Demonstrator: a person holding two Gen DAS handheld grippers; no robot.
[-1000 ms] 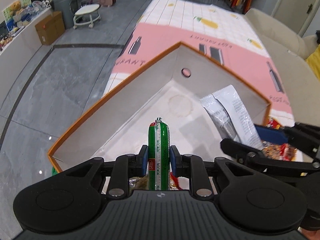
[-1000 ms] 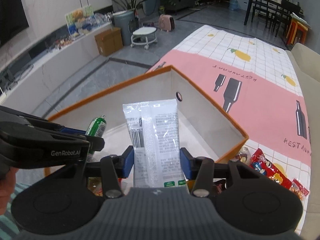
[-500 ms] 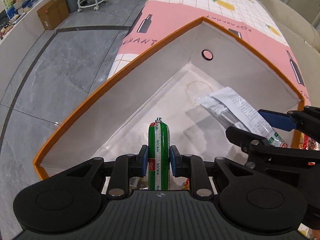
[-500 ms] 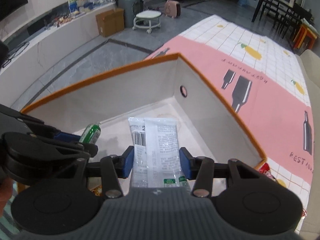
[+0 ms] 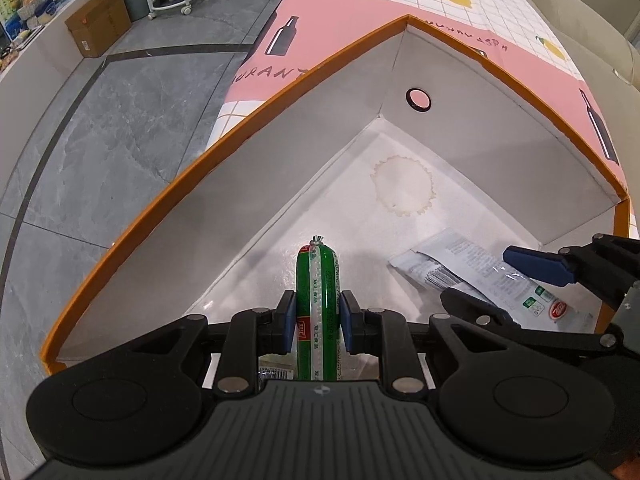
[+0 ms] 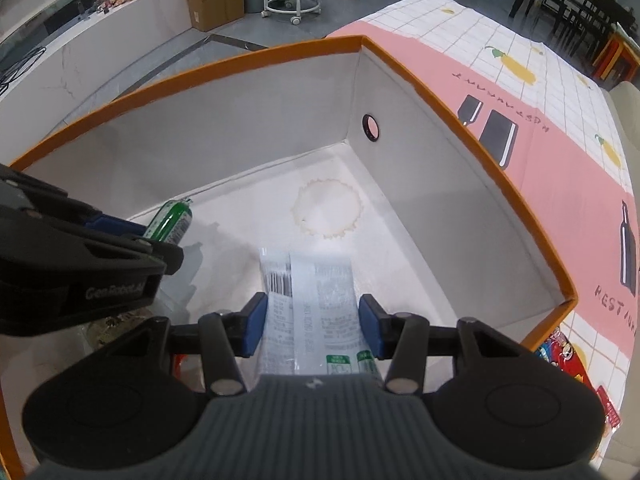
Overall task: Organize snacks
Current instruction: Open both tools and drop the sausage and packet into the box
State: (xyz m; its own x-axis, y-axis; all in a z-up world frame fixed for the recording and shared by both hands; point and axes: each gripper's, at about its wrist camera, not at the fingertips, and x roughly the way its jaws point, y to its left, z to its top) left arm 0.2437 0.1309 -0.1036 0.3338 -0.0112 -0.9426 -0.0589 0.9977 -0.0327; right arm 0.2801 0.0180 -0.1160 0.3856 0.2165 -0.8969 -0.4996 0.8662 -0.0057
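An orange-rimmed box [image 5: 160, 200] with pale inner walls fills both views. My left gripper [image 5: 318, 308] is shut on a green sausage [image 5: 318, 280] and holds it upright just above the box floor. The right wrist view shows that sausage [image 6: 170, 220] at the left, in the left gripper [image 6: 160, 240]. My right gripper [image 6: 312, 320] has a white snack packet [image 6: 312, 280] between its blue pads. Its jaws are opening, with the pads still against the packet's edges. In the left wrist view, the packet [image 5: 440, 260] slopes down from the right gripper [image 5: 496, 280], its far end on the floor.
A round ring stain [image 5: 402, 186] marks the box floor. The box stands on a pink and white tablecloth [image 5: 360, 12]. Red snack packets [image 6: 560, 352] lie outside its right wall. More wrappers [image 5: 276, 368] show under the left gripper. A pale sofa [image 5: 580, 12] runs along the right.
Both grippers have sunk from above the rim down into the box. The white packet's far end now rests on the floor. The sausage is still clamped.
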